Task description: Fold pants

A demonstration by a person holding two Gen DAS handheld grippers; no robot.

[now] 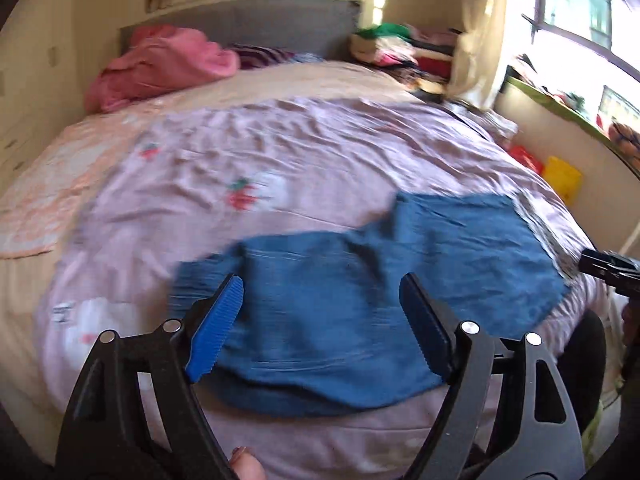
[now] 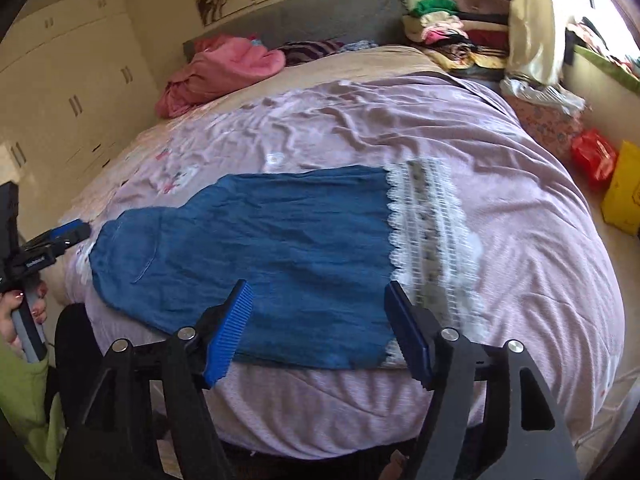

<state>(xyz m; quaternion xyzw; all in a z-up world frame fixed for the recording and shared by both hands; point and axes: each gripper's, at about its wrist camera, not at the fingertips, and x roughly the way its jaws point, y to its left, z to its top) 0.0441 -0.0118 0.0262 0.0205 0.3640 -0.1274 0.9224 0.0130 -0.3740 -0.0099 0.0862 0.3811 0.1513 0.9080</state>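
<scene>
Blue denim pants [image 2: 260, 248] with white lace cuffs [image 2: 432, 240] lie folded lengthwise on the pink bedspread [image 2: 400, 128] near the bed's front edge, waist to the left, cuffs to the right. They also show in the left wrist view [image 1: 360, 312], blurred. My left gripper [image 1: 320, 320] is open and empty, just above the waist end. My right gripper [image 2: 320, 328] is open and empty, over the front edge of the legs near the cuffs. The left gripper also shows at the left edge of the right wrist view [image 2: 60, 240].
A pink blanket [image 2: 224, 72] lies crumpled by the grey headboard [image 2: 304, 20]. Piled clothes [image 2: 452, 28] sit at the far right corner. A yellow bag [image 2: 624, 188] and a red bag [image 2: 592, 152] stand on the floor at the right. Cupboards [image 2: 80, 80] line the left wall.
</scene>
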